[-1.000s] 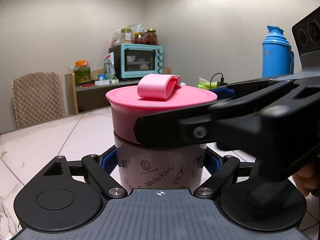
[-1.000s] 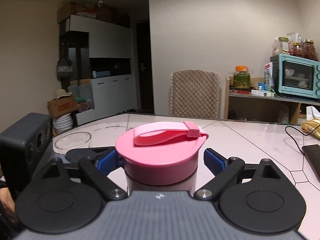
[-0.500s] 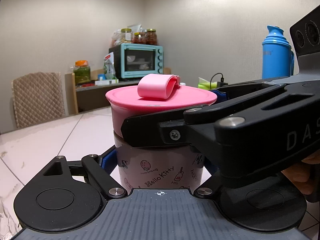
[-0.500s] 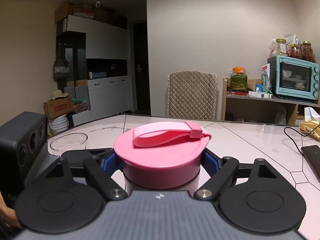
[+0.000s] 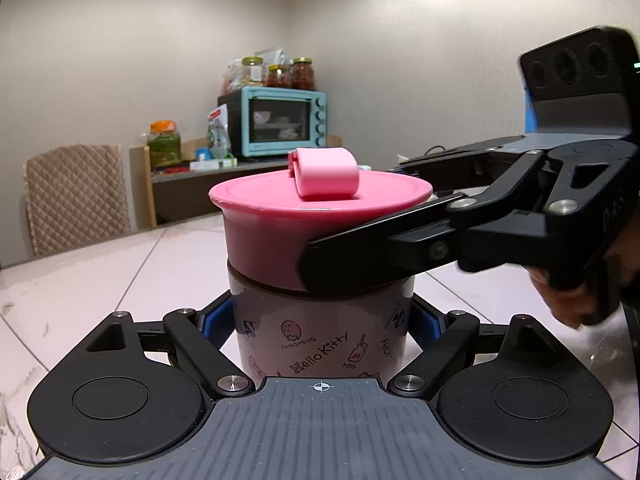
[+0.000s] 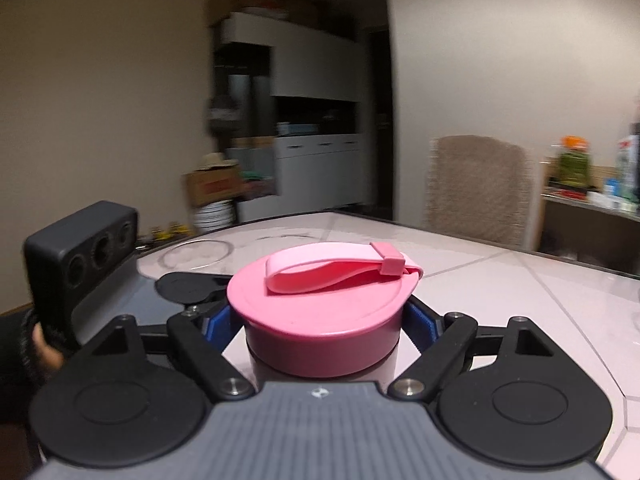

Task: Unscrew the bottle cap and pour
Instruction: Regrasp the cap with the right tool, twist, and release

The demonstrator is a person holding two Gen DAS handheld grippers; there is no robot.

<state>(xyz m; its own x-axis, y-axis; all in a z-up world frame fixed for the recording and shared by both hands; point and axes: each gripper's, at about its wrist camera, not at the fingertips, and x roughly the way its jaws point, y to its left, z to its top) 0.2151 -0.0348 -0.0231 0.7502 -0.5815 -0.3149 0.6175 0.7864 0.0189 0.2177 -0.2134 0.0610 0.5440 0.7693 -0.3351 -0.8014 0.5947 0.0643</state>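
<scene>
A pale bottle (image 5: 320,340) printed with cartoon figures stands upright on the white tiled table (image 5: 100,280). My left gripper (image 5: 320,322) is shut on its body, blue pads (image 5: 216,320) pressed against both sides. Its wide pink cap (image 5: 272,232) carries a folded pink strap (image 5: 324,174). From the right, my right gripper (image 5: 360,216) reaches in and is shut on the cap. In the right wrist view the cap (image 6: 320,304) fills the space between the right gripper (image 6: 322,320) pads (image 6: 420,316), and the left gripper's camera block (image 6: 80,252) stands at the left.
A glass bowl (image 6: 196,252) sits on the table beyond the bottle. A quilted chair (image 5: 76,196) stands at the far edge. Behind it a shelf holds a teal oven (image 5: 276,124) and jars. A person's hand (image 5: 568,300) holds the right gripper.
My right gripper closed its pads onto the cap, then swung round the bottle, and the strap on the cap turned with it. The left gripper and the bottle body stayed put.
</scene>
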